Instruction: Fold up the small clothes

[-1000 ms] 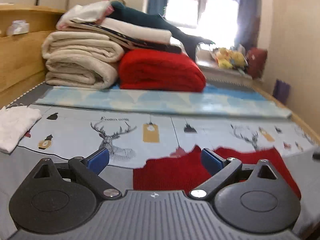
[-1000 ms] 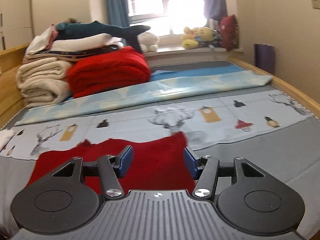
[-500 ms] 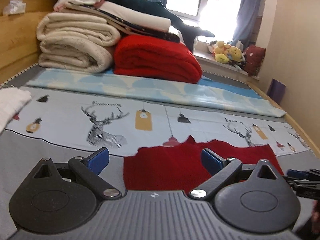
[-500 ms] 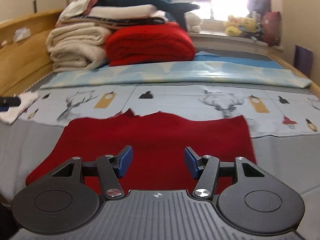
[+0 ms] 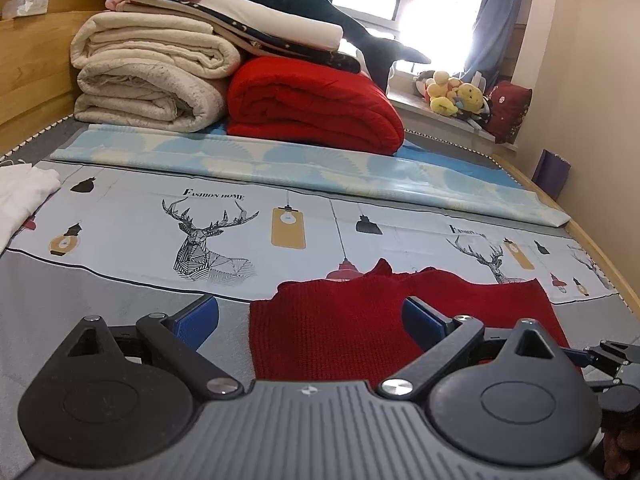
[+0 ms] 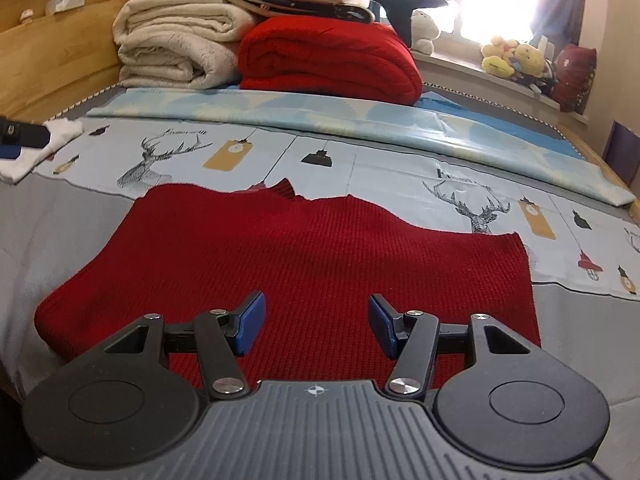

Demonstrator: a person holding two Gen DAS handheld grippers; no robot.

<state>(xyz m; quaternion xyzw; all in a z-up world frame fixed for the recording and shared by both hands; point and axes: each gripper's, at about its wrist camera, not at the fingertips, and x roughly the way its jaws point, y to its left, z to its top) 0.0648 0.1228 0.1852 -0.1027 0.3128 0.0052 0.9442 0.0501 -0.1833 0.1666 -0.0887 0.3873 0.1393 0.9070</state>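
A small dark red knit garment (image 6: pixel 312 264) lies flat on the bed, its collar toward the far side. It also shows in the left wrist view (image 5: pixel 344 328). My left gripper (image 5: pixel 310 320) is open and empty, low over the garment's left edge. My right gripper (image 6: pixel 316 322) is open and empty, just above the garment's near hem. The right gripper's tip shows at the right edge of the left wrist view (image 5: pixel 608 356). The left gripper's tip shows at the left edge of the right wrist view (image 6: pixel 20 136).
A white garment (image 5: pixel 20 196) lies on the bed at the left. Folded cream blankets (image 5: pixel 152 76) and a red blanket (image 5: pixel 316 108) are stacked at the head. A light blue folded sheet (image 5: pixel 304 164) lies across the bed. A wooden bed frame (image 6: pixel 52 68) borders the left.
Both grippers have moved left and lower toward the red garment. The right gripper now sits over the near hem; the left is at the garment's left edge. Both stay open.
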